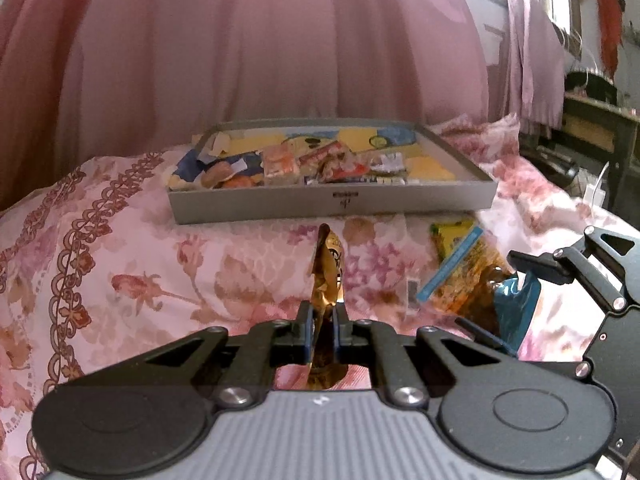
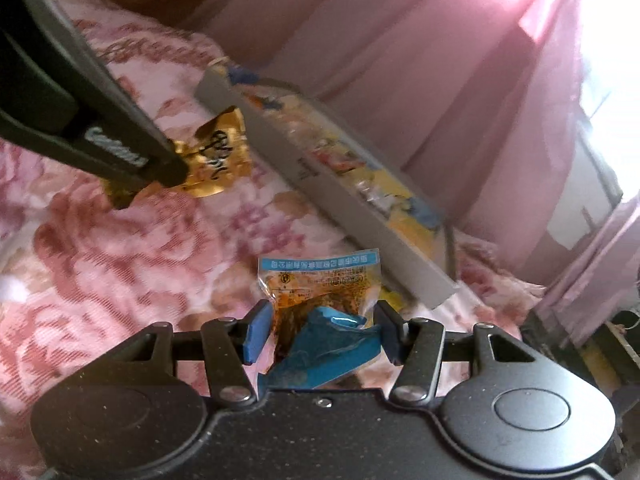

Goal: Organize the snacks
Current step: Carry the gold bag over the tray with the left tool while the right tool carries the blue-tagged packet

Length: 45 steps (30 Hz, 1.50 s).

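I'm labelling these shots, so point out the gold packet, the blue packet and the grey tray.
gold packet [image 1: 328, 268], left wrist view, crinkled upper half above the pads.
blue packet [image 2: 320, 350], right wrist view, blue foil between the pads.
grey tray [image 1: 332, 204], left wrist view, front wall.

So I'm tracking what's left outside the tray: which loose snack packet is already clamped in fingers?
The gold packet, pinched in the left gripper. The blue-ended packet merely sits between the right gripper's open fingers.

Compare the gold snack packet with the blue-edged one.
The gold packet is opaque foil; the blue-edged packet is partly clear, showing brown food. The gold one is pinched on edge in the shut left claw; the blue-edged one sits between the right claw's open jaws. Both are outside the grey tray.
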### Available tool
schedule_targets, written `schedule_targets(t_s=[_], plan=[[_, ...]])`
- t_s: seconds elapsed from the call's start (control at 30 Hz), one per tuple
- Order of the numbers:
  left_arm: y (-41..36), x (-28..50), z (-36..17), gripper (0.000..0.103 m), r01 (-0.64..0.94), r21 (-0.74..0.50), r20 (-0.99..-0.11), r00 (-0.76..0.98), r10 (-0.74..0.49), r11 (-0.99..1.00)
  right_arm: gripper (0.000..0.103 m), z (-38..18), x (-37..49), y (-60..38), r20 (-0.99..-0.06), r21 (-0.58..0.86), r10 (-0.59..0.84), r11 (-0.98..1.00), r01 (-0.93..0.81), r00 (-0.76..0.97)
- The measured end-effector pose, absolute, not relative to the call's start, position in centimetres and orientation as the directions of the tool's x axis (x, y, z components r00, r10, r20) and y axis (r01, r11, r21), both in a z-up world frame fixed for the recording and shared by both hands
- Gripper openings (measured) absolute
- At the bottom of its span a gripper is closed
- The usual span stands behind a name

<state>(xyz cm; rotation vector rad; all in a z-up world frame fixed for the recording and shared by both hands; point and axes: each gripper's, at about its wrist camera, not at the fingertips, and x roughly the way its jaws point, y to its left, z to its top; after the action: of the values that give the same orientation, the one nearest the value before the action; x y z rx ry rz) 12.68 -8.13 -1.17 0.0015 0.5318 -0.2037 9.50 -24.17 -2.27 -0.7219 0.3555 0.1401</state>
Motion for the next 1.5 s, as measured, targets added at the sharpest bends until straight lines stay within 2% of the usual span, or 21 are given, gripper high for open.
schedule_targets(t_s=[0.3, 0.7, 0.9, 1.1, 1.5], plan=[[-7.9, 14.1, 3.2, 0.009, 0.181, -0.133, -0.411, 0.885, -0.22, 0.974, 0.057, 1.6, 11.3, -26.0, -0.22, -0.601, -0.03, 0.792, -0.111, 0.975], [-10.0, 23.1, 7.5, 0.01, 0.156, -0.196, -0.325, 0.921, -0.215, 0.968, 0.057, 5.3, 19.1, -29.5, -0.107, -0.43, -0.051, 0.903, -0.001, 0.993], [-11.4, 28.2, 7.3, 0.01, 0.128, -0.264, -0.366, 0.904, -0.221, 0.956, 0.057, 3.9, 22.8, -31.1, -0.145, -0.369, -0.055, 0.929, -0.003, 0.988], [-12.6, 31.3, 5.7, 0.01, 0.12, -0.26, -0.436, 0.871, -0.227, 0.958, 0.058, 3.3, 24.5, -31.7, -0.19, -0.315, -0.048, 0.949, -0.015, 0.981], [-13.4, 32.1, 4.6, 0.008, 0.12, -0.24, -0.512, 0.827, -0.23, 0.963, 0.06, 3.5, 25.1, -31.6, -0.24, -0.279, -0.033, 0.959, -0.037, 0.97]])
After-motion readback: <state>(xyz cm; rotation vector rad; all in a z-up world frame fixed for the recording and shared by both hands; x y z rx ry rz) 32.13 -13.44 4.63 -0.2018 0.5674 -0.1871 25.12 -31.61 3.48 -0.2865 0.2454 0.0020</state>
